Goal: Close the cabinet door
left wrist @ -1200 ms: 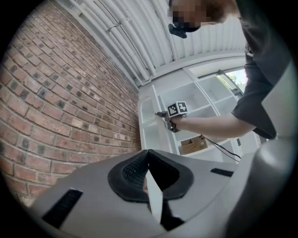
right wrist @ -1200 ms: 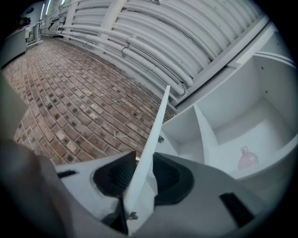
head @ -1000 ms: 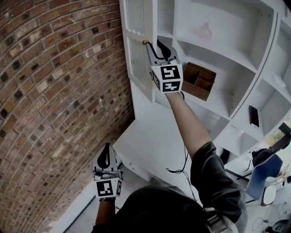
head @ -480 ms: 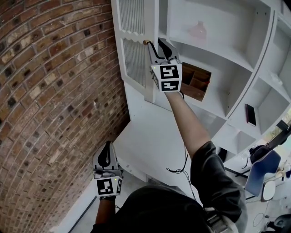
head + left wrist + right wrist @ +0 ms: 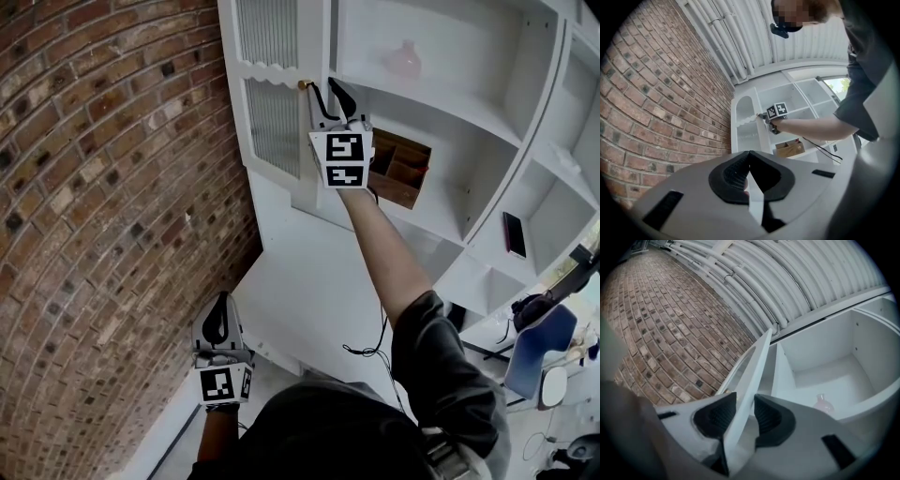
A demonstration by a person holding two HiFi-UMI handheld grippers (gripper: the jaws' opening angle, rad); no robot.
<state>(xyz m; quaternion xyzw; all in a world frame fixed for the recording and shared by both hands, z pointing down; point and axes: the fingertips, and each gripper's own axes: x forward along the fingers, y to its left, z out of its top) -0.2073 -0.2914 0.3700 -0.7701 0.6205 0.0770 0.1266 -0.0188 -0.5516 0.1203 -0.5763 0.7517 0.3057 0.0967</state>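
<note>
Rough, matt red-brown brick wall [image 5: 103, 206] on the left, the mortar lines gritty. The cabinet door [image 5: 272, 112] is smooth white paint with a soft sheen, its panels finely ribbed (glass or slats, can't tell). The small knob [image 5: 303, 85] glints like brass. Bare brown wood on the box [image 5: 403, 173]. The right gripper [image 5: 740, 413] shows pale matt plastic and black ribbed pads [image 5: 717, 417].

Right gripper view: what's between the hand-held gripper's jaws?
The door edge, one jaw each side. Head view shows the right hand-held gripper by its knob.
</note>
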